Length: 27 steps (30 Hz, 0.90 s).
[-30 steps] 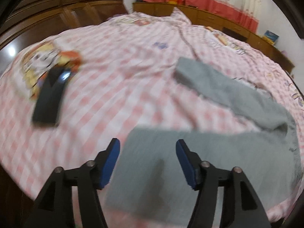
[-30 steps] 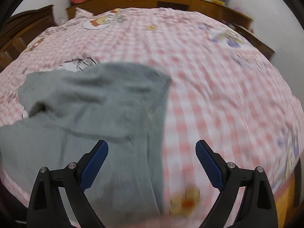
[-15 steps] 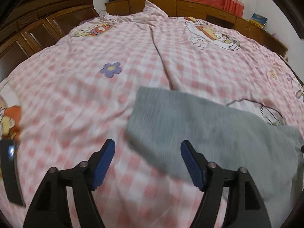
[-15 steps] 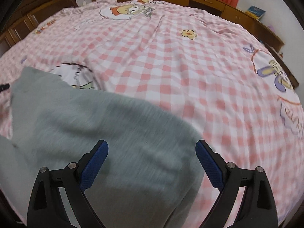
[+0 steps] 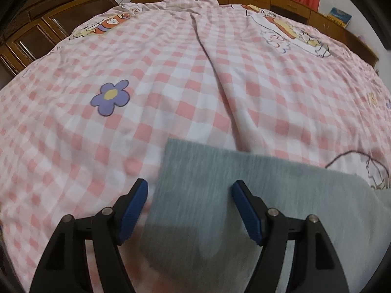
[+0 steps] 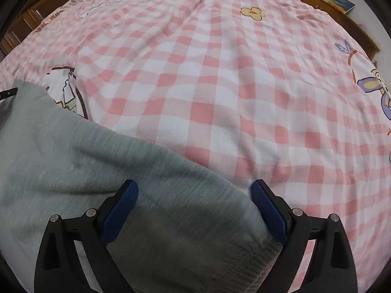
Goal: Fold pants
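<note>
Two open, empty grippers, left (image 5: 189,190) and right (image 6: 194,191), hover over grey pants (image 6: 73,161) on a pink checked bedspread (image 5: 171,78), the left having just narrowed slightly.

No legible txt anywhere.

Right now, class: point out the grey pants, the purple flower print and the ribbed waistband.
grey pants (image 5: 210,171): left wrist view, near the leg end's corner.
purple flower print (image 5: 110,97): left wrist view, yellow centre.
ribbed waistband (image 6: 254,261): right wrist view, darker ribbed edge of the pants.
</note>
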Available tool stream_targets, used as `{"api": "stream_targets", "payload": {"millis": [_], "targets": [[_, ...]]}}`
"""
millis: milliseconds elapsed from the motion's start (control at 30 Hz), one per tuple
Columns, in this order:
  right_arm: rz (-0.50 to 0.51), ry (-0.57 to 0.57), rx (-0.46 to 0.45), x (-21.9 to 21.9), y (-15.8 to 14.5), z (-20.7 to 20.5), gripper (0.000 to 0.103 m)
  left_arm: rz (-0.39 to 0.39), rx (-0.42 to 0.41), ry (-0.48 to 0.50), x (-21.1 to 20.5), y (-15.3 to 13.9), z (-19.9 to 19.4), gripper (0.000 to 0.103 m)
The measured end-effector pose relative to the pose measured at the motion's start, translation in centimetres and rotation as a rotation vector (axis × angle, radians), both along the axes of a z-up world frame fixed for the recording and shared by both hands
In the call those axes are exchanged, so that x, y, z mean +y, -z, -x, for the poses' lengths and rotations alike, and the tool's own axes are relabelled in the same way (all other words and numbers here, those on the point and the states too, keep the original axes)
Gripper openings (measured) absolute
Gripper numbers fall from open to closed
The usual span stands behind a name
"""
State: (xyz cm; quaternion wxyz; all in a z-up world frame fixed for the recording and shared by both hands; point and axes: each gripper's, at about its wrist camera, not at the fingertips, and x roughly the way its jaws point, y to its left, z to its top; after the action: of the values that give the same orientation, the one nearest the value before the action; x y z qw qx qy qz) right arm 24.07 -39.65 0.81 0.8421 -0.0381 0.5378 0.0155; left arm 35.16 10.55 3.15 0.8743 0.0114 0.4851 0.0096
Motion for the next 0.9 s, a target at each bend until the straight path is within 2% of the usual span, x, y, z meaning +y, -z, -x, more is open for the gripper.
{"api": "stream_targets", "payload": {"millis": [33,100,133,167,200,267,300,400,533,700,833,900], "targets": [[-0.001,0.006,-0.001,0.0,-0.1,0.0,0.094,0.023,0.002,0.005,-0.2,0.1,-0.1,0.066],[-0.009,0.019,0.0,0.1,-0.2,0.2,0.088,0.073,0.017,0.015,-0.6,0.3,-0.1,0.039],[-0.011,0.018,-0.001,0.2,-0.5,0.4,0.08,0.089,0.018,0.025,-0.9,0.3,0.0,0.03],[-0.009,0.009,-0.005,0.3,-0.6,0.6,0.069,0.103,0.017,0.039,-1.2,0.2,0.2,0.017],[0.002,-0.007,-0.013,0.7,-0.9,0.9,0.06,0.108,0.013,0.054,-1.5,0.0,0.5,0.016],[0.033,-0.044,-0.058,1.3,-1.8,2.0,0.021,0.089,-0.013,0.084,-2.0,-0.7,1.3,0.012],[0.041,-0.044,-0.069,1.3,-2.1,2.3,0.015,0.078,-0.035,0.099,-2.3,-1.2,1.7,0.011],[0.007,-0.01,-0.118,1.0,-3.1,3.6,0.009,0.062,-0.106,0.11,-2.2,-3.3,3.2,0.01],[-0.038,-0.003,-0.22,1.2,-6.1,6.2,0.009,0.132,-0.19,0.109,-1.0,-6.9,5.6,0.009],[-0.082,-0.047,-0.332,2.1,-9.9,10.1,0.009,0.178,-0.293,0.099,1.1,-11.1,9.8,0.009],[-0.115,-0.088,-0.372,3.9,-11.4,14.2,0.009,0.244,-0.351,0.086,3.4,-12.3,13.7,0.009],[-0.123,-0.111,-0.379,4.8,-11.5,16.5,0.009,0.232,-0.411,0.09,4.2,-12.5,16.2,0.009]]}}
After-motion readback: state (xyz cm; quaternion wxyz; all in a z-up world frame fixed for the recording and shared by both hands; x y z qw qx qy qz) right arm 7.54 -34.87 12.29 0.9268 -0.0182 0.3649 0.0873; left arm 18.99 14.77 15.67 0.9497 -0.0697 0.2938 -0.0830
